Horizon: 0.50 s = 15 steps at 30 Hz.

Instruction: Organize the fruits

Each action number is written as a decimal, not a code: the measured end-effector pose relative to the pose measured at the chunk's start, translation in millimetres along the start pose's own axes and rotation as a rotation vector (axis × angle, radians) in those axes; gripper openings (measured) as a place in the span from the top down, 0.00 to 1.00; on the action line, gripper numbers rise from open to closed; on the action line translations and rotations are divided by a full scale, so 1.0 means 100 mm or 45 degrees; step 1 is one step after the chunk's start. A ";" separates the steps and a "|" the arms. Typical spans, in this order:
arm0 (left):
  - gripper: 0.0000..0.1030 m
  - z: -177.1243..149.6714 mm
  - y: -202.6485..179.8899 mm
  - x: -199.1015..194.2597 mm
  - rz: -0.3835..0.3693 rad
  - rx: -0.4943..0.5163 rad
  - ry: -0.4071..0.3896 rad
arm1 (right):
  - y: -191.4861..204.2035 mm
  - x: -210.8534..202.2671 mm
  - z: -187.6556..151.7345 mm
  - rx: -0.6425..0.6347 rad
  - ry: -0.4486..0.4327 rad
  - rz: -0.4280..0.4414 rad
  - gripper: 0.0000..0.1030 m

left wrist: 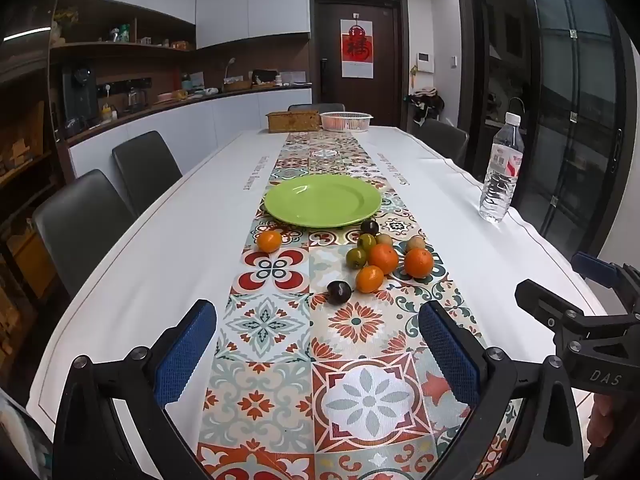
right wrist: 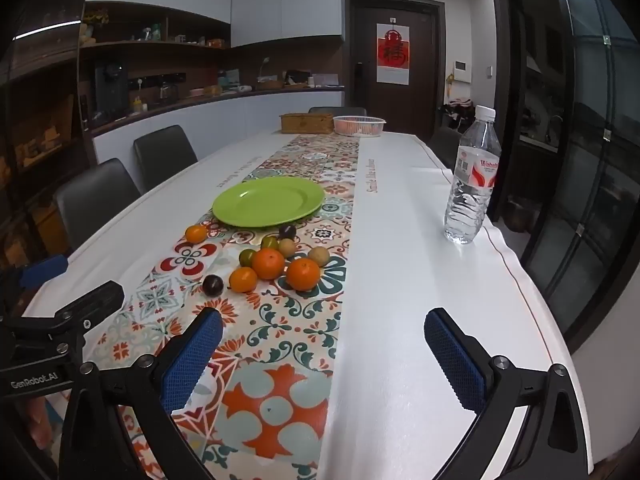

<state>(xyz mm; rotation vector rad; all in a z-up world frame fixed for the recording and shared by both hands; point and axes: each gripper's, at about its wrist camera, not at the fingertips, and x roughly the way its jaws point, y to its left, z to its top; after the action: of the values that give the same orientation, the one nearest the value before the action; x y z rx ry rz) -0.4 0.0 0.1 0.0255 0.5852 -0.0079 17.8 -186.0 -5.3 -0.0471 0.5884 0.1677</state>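
Observation:
A green plate [left wrist: 322,200] sits on the patterned table runner, also in the right wrist view [right wrist: 269,201]. In front of it lie several fruits: oranges [left wrist: 383,258] [right wrist: 268,263], a lone orange to the left [left wrist: 269,241] [right wrist: 196,233], green fruits [left wrist: 356,257], dark plums [left wrist: 339,292] [right wrist: 212,284] and tan fruits [right wrist: 319,256]. My left gripper [left wrist: 318,354] is open and empty, near the table's front, short of the fruits. My right gripper [right wrist: 324,356] is open and empty, to the right of the left one. The right gripper's body shows in the left view [left wrist: 580,320].
A water bottle [left wrist: 502,168] [right wrist: 472,178] stands near the right table edge. A white basket [left wrist: 346,121] and a woven box [left wrist: 293,121] sit at the far end. Dark chairs [left wrist: 80,220] line the left side. A counter runs along the wall.

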 end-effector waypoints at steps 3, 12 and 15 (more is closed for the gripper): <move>0.00 0.00 -0.01 -0.01 -0.002 0.002 -0.004 | 0.00 0.00 0.00 -0.005 -0.004 -0.002 0.01; 0.00 0.01 -0.03 -0.09 0.006 0.005 -0.028 | 0.03 -0.04 0.03 -0.012 -0.007 -0.003 0.01; 0.00 0.03 -0.02 -0.13 0.003 0.006 -0.030 | 0.02 -0.04 0.02 -0.009 -0.015 -0.003 0.01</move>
<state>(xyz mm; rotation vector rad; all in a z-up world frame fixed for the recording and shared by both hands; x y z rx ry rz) -9.9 -2.5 10.0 0.0304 0.5615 -0.0069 15.2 -184.6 -1.7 -0.0535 0.5758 0.1675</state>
